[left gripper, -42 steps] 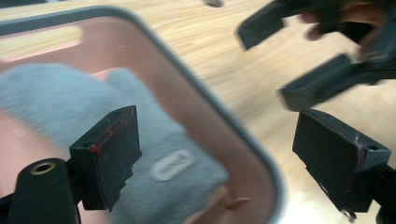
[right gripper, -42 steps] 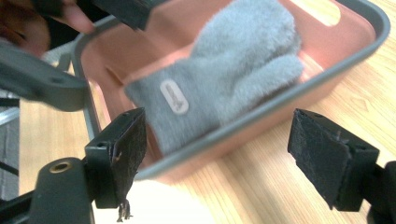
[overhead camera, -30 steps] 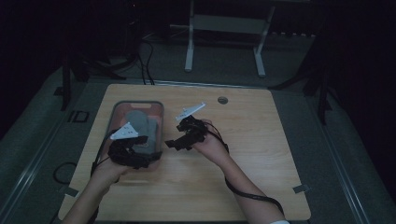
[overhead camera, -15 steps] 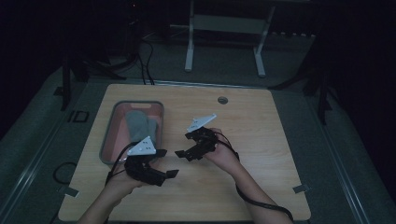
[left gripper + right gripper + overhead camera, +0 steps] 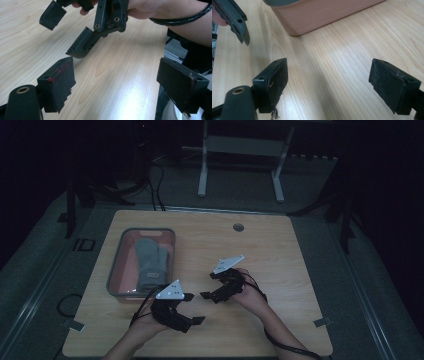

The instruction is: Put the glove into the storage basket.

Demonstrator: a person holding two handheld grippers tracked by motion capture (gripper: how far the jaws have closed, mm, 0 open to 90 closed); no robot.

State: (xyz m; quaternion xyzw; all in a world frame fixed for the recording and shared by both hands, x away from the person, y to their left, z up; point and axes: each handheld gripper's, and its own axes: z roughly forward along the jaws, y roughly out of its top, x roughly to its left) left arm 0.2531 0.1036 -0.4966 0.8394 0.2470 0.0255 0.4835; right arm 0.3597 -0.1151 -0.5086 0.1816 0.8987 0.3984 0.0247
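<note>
A grey oven mitt (image 5: 150, 261) lies in a pink tray with a grey rim (image 5: 116, 270) at the table's left. My left gripper (image 5: 194, 308) hovers low over the wood near the front edge, just right of the tray's near corner. Its jaws stand open with bare table between them (image 5: 120, 82). My right gripper (image 5: 209, 286) is a little farther back and to the right, pointing left toward the tray, open and empty (image 5: 332, 83). The right gripper (image 5: 66, 31) faces the left one closely. The tray's near corner (image 5: 324, 12) lies just ahead of the right gripper.
The wooden table (image 5: 280, 250) has a round cable hole (image 5: 238, 227) near its far edge. A white desk frame (image 5: 240, 165) stands on the floor beyond. Cables trail from both grippers across the front of the table.
Both grippers have come back from the tray's near end toward the front of the table and sunk lower. The left one left the tray and moved right. Both stay open.
</note>
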